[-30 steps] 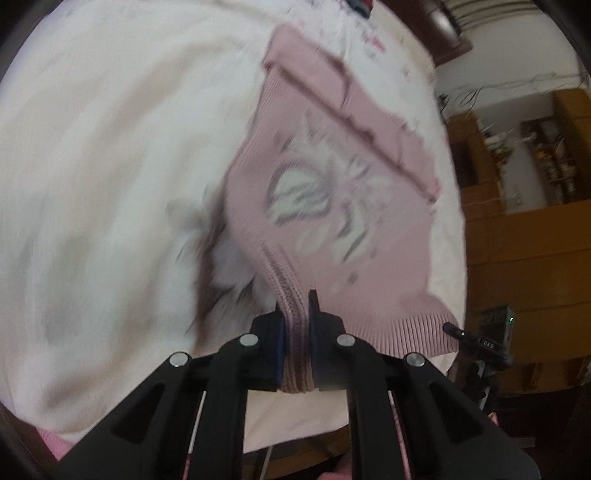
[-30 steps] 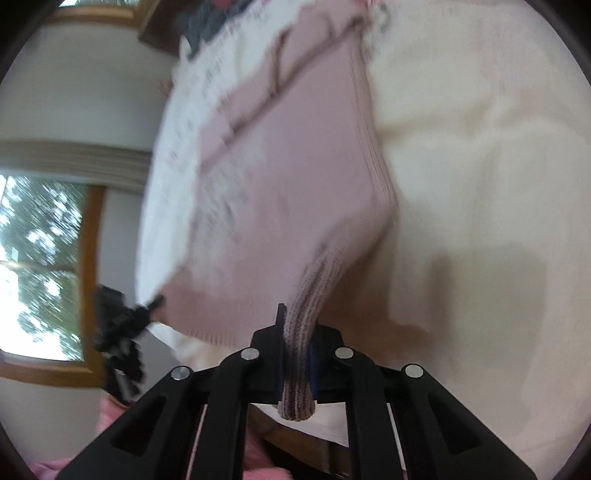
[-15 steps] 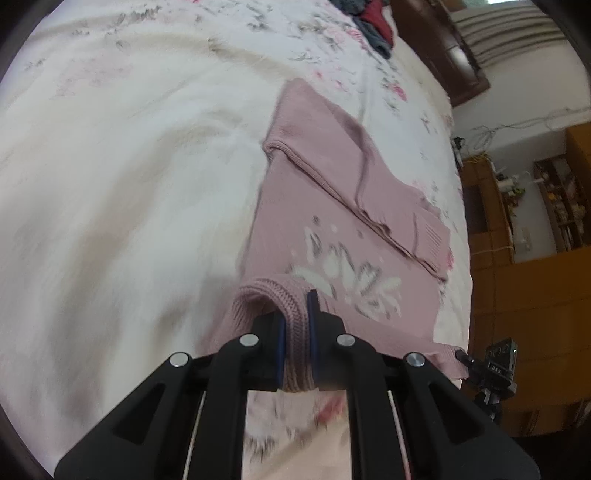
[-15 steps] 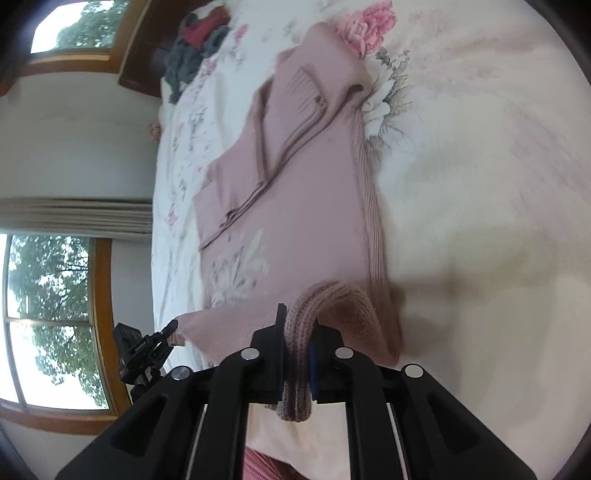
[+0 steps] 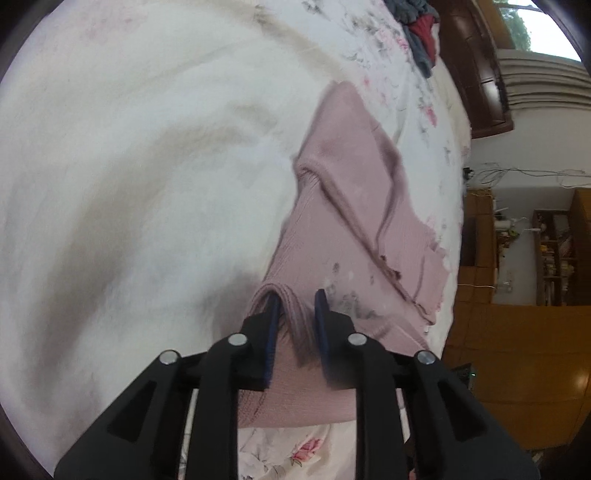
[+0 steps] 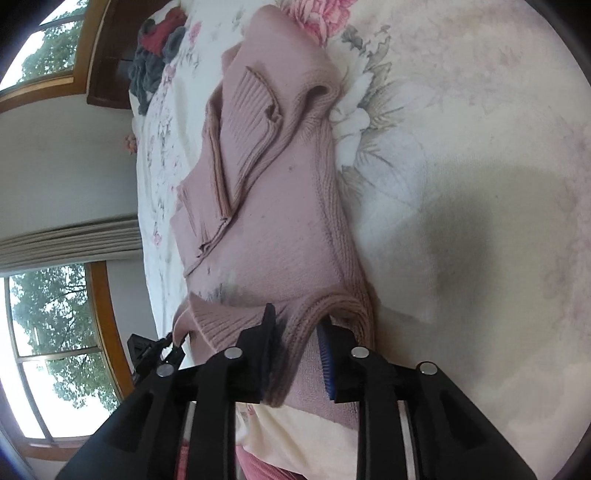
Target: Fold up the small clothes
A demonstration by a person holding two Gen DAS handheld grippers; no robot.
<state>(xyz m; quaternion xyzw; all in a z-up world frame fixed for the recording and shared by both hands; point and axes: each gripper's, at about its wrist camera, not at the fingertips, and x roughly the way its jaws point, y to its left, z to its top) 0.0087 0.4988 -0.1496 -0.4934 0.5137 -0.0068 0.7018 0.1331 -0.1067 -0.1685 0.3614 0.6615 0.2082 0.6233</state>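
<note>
A small pink knit sweater (image 5: 343, 192) lies on the floral bedspread (image 5: 129, 166), its sleeves folded across the body. Its ribbed bottom hem is doubled up over the lower body. My left gripper (image 5: 296, 301) stands open around one end of that hem, and the fold of fabric sits loose between the blue pads. In the right wrist view the same sweater (image 6: 273, 229) stretches away from my right gripper (image 6: 298, 323). That gripper is open too, with the other end of the hem lying slack between its fingers.
A heap of grey and red clothes (image 5: 421, 33) lies at the far end of the bed by the dark headboard (image 5: 472, 74). Wooden cabinets (image 5: 517, 332) stand beyond the bed's edge. A small camera on a stand (image 6: 147, 350) sits near the window (image 6: 48, 332).
Both grippers carried the hem down and forward over the sweater's body, then let it go. Their fingers now stand wider apart, with the fabric slack between them.
</note>
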